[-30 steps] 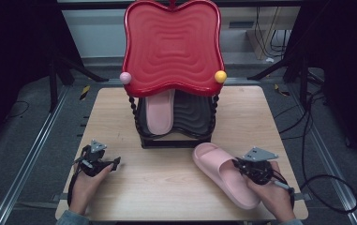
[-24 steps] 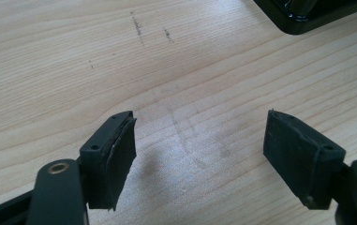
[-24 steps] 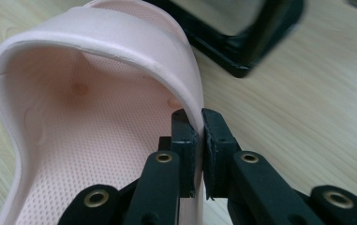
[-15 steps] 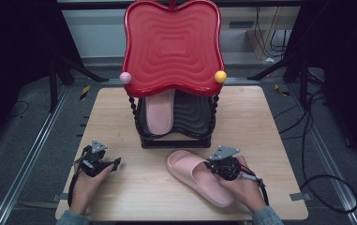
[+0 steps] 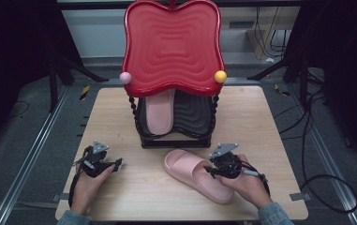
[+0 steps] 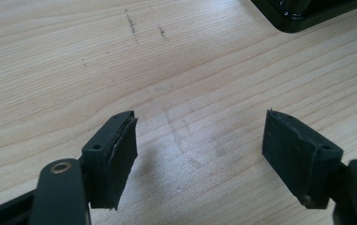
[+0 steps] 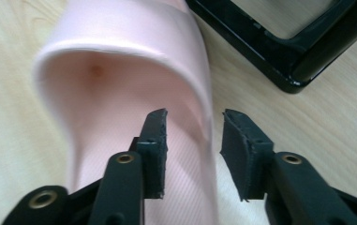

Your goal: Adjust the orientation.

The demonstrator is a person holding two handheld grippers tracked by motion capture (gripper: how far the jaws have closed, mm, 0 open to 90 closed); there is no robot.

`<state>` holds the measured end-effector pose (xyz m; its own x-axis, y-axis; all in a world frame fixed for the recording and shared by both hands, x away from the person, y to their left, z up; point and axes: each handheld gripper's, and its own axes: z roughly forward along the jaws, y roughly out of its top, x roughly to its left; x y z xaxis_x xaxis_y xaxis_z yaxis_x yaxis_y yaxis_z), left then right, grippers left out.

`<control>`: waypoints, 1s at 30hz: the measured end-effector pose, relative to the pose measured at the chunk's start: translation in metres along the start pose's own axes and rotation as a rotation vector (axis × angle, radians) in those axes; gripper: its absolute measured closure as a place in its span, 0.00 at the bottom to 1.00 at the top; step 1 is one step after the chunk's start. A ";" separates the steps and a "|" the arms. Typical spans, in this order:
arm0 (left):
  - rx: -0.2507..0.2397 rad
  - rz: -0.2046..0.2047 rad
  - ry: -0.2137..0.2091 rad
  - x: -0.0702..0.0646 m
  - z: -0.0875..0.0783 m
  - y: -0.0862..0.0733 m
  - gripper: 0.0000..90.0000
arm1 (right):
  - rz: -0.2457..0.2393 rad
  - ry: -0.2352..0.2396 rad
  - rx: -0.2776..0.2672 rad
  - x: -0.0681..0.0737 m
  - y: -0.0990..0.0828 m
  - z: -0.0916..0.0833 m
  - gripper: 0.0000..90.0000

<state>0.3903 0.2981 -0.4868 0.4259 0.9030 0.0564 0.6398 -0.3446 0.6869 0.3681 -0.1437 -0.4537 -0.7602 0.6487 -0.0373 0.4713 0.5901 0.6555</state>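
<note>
A pink slipper (image 5: 195,176) lies on the wooden table (image 5: 120,117) in front of the black shoe rack (image 5: 176,140), toe pointing up-left. My right gripper (image 5: 211,169) grips its right side wall: in the right gripper view one jaw sits inside the slipper (image 7: 120,79) and the other outside its rim, my right gripper (image 7: 195,140) shut on that wall. A second pink slipper (image 5: 159,112) stands inside the rack. My left gripper (image 5: 115,164) rests low over bare wood at the front left, and in its own view my left gripper (image 6: 199,145) is wide open and empty.
The rack carries a large red wavy top (image 5: 171,42) with a pink ball (image 5: 125,78) and a yellow ball (image 5: 220,76) at its corners. Its black base frame (image 7: 279,51) lies just right of the held slipper. A rack corner (image 6: 302,14) sits far ahead of the left gripper.
My right gripper has moved left along the table's front, taking the pink slipper with it toward the rack's front. The left gripper has stayed in place.
</note>
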 end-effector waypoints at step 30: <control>0.014 0.002 -0.024 -0.002 0.003 -0.001 0.28 | -0.065 0.159 0.056 0.054 0.022 0.012 0.85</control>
<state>0.3908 0.2957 -0.4895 0.4420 0.8961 0.0401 0.6480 -0.3499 0.6765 0.3431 -0.0903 -0.4499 -0.8488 0.5268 0.0445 0.4398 0.6570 0.6123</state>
